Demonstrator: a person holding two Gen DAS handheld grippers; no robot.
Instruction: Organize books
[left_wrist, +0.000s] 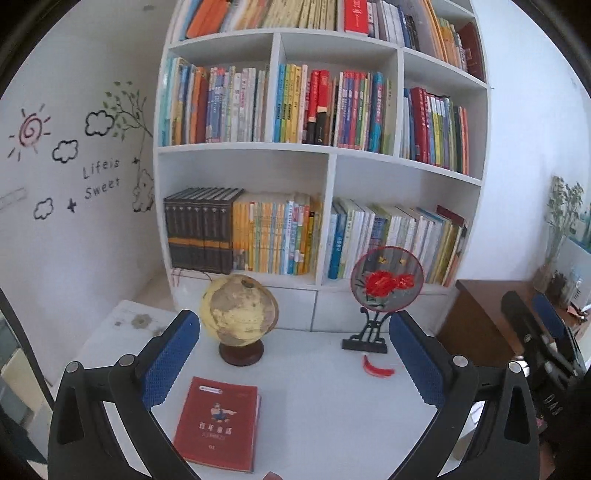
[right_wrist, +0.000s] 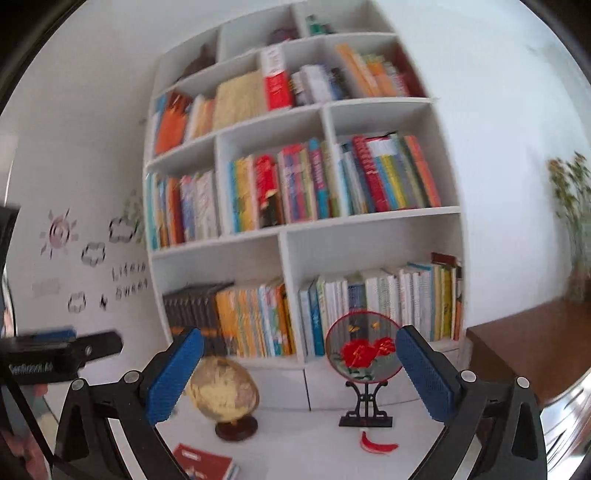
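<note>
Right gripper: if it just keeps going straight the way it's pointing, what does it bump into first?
Probably the bookshelf. The right gripper points level with its jaws wide open and empty, so it would likely pass above the globe and beside the round embroidered fan. Depth is hard to judge in this blurred view.

A red book (left_wrist: 218, 422) is seen lying flat and closed on the white desk (left_wrist: 325, 406), front cover up, with a small figure and pale lettering printed on it. It is placed just in front of the globe (left_wrist: 239, 314), apart from it, with its page edges shown along the right side. In the right wrist view only its upper part is caught at the bottom edge. Behind the desk, a white bookcase (left_wrist: 330, 173) is filled with rows of upright books (left_wrist: 229, 107), some leaned to one side.
</note>
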